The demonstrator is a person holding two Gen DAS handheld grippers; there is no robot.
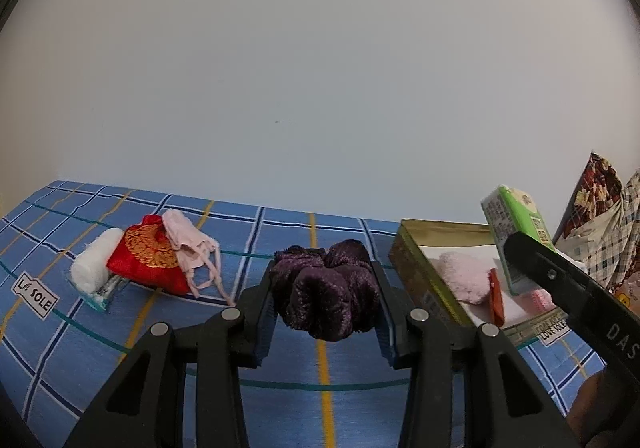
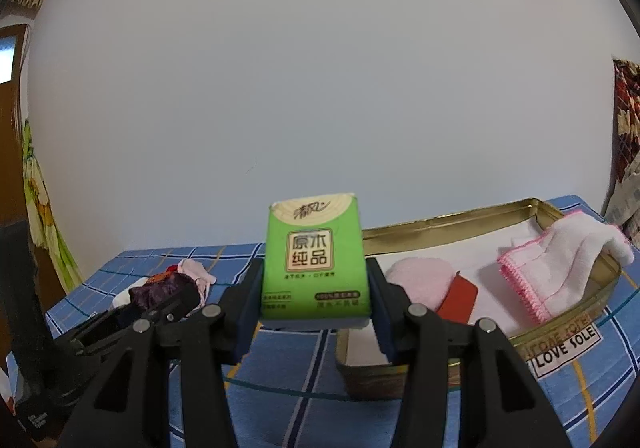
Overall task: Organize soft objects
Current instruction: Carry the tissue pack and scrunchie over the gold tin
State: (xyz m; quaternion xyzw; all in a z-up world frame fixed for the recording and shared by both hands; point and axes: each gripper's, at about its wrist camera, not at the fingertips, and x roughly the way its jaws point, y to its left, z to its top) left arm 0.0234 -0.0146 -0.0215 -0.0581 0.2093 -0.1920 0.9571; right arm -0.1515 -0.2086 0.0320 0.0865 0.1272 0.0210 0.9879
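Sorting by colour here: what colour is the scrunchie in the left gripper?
Dark purple velvet scrunchie, held in the left gripper; clearest in the left wrist view.

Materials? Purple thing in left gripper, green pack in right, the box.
Scrunchie: looks like velvet, plush gathered folds with a faint sheen. Tissue pack: glossy printed plastic film, probably over paper tissues. Box: likely tin, gold metallic rim with thin walls.

Our left gripper (image 1: 324, 288) is matte black plastic: two angular arms with triangular cut-outs, silver round rivets at the joints, and blue-edged pads on the fingers (image 1: 262, 312). Our right gripper (image 2: 314, 296) is built the same, with white lettering "DAS" on its side, seen from the left wrist.
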